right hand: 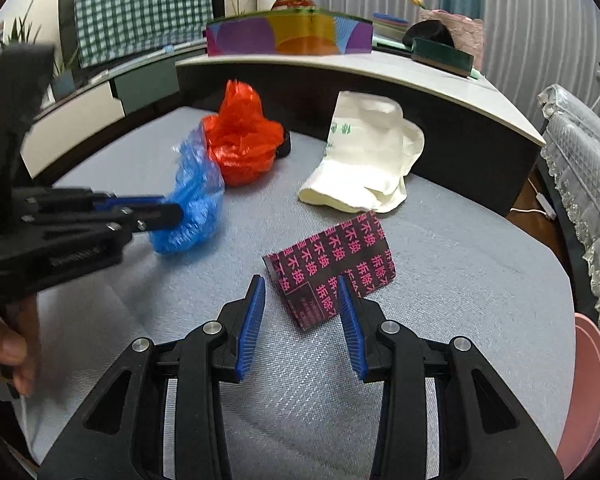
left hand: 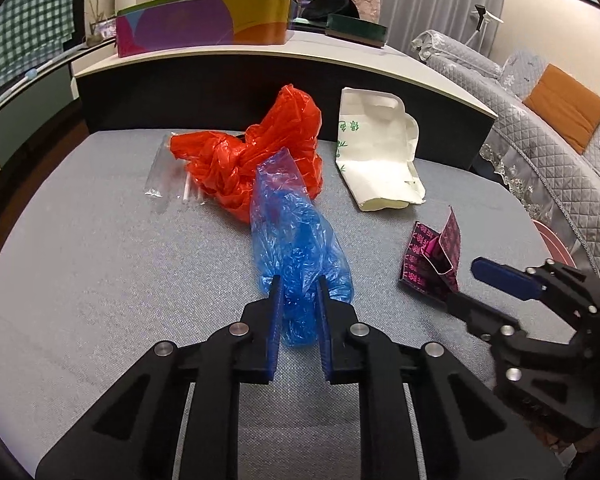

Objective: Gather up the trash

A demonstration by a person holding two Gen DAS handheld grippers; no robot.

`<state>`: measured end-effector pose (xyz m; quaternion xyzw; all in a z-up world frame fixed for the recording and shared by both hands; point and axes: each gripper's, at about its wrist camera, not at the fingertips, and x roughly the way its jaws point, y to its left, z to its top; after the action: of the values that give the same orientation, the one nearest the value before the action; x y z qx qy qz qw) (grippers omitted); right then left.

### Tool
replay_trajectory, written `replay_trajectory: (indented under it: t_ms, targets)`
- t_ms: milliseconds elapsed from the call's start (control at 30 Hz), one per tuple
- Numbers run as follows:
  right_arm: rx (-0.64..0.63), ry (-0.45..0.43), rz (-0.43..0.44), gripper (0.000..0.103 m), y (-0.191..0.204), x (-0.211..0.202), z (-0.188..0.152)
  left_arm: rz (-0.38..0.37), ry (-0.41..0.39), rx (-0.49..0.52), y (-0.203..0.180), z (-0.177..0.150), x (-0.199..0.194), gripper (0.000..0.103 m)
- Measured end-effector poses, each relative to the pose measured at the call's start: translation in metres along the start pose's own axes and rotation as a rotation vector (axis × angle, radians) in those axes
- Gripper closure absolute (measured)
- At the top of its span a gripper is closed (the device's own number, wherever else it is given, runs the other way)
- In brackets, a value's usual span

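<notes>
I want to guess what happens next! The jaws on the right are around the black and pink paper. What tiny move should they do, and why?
Probably squeeze shut. The right gripper already has its jaws on either side of the black and pink wrapper, but they look open with gaps showing, so nothing is held yet. The left gripper is already clamped on the blue plastic bag.
</notes>
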<state>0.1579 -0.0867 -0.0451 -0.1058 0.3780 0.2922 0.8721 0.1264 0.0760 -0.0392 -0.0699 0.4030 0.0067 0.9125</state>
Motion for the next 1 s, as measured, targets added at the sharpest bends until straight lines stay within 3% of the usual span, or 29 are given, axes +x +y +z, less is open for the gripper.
replay_trajectory:
  t_ms: [67, 200, 267, 533, 633, 767, 900, 1000]
  targets:
    - [-0.003, 0.014, 0.001, 0.085, 0.0, 0.005, 0.0, -0.005, 0.0, 0.001, 0.001, 0.0, 0.0, 0.087]
    - [-0.007, 0.002, -0.005, 0.093, -0.002, 0.002, 0.0, -0.008, 0.001, 0.005, 0.001, 0.0, 0.001, 0.088]
    - [0.007, -0.012, -0.012, 0.102, -0.006, -0.003, 0.001, -0.009, -0.002, 0.008, -0.001, 0.0, 0.001, 0.088]
    - [0.091, -0.069, -0.039, 0.103, -0.029, -0.029, 0.003, -0.015, -0.039, 0.043, -0.013, 0.001, -0.009, 0.09]
    - [0.104, -0.067, -0.024, 0.096, -0.03, -0.032, 0.002, -0.011, -0.042, 0.023, -0.012, -0.001, -0.013, 0.09]
    - [0.112, -0.063, 0.007, 0.053, -0.027, -0.03, 0.001, -0.007, -0.055, 0.008, -0.011, 0.0, -0.019, 0.09]
    - [0.085, -0.059, -0.006, 0.043, -0.026, -0.026, 0.006, -0.004, -0.063, -0.009, -0.004, 0.002, -0.021, 0.09]
    - [0.077, -0.045, -0.008, 0.023, -0.03, -0.016, 0.014, -0.006, -0.066, -0.023, 0.001, 0.004, -0.022, 0.09]
